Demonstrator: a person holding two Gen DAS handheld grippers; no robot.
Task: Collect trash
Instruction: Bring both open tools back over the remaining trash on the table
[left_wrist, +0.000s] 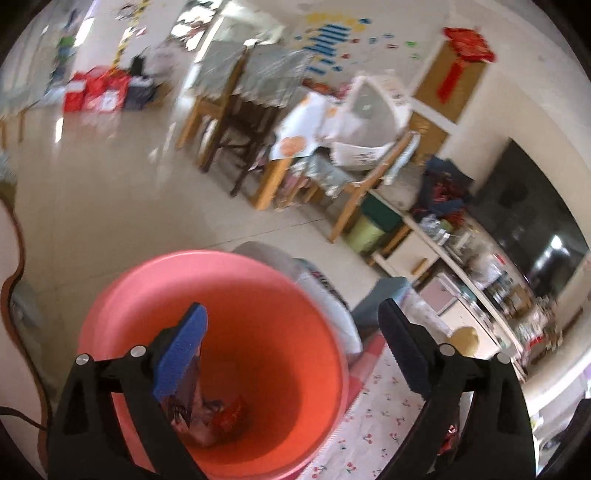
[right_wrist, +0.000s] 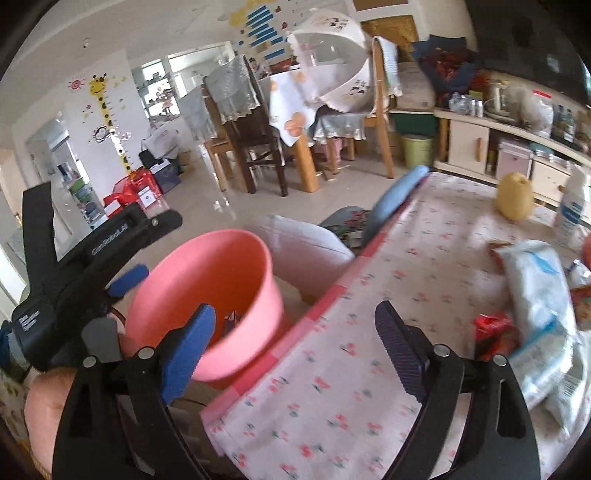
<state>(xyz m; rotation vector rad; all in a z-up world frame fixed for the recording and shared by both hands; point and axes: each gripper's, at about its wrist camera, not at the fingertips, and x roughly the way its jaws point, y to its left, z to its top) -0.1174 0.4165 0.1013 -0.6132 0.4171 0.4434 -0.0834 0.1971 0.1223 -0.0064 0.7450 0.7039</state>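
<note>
Pink plastic bin (left_wrist: 229, 354): stands just beside the bench (right_wrist: 369, 369) edge for easy drops; crumpled wrappers (left_wrist: 218, 413) lie inside. Left gripper (left_wrist: 291, 354) above bin, fingers spread, empty. Right gripper (right_wrist: 295, 350) near bin, fingers likewise spread. Red wrapper (right_wrist: 493, 325) remains on bench.

Black gripper (left_wrist: 291, 369), blue ridged pads (left_wrist: 181, 354), silver screws

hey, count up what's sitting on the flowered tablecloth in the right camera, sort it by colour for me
Yellow: 1, round yellow object
White: 2, white bottle and white packet
Red: 1, red wrapper
Total: 4; things at the right edge are too cut off to count.
</note>
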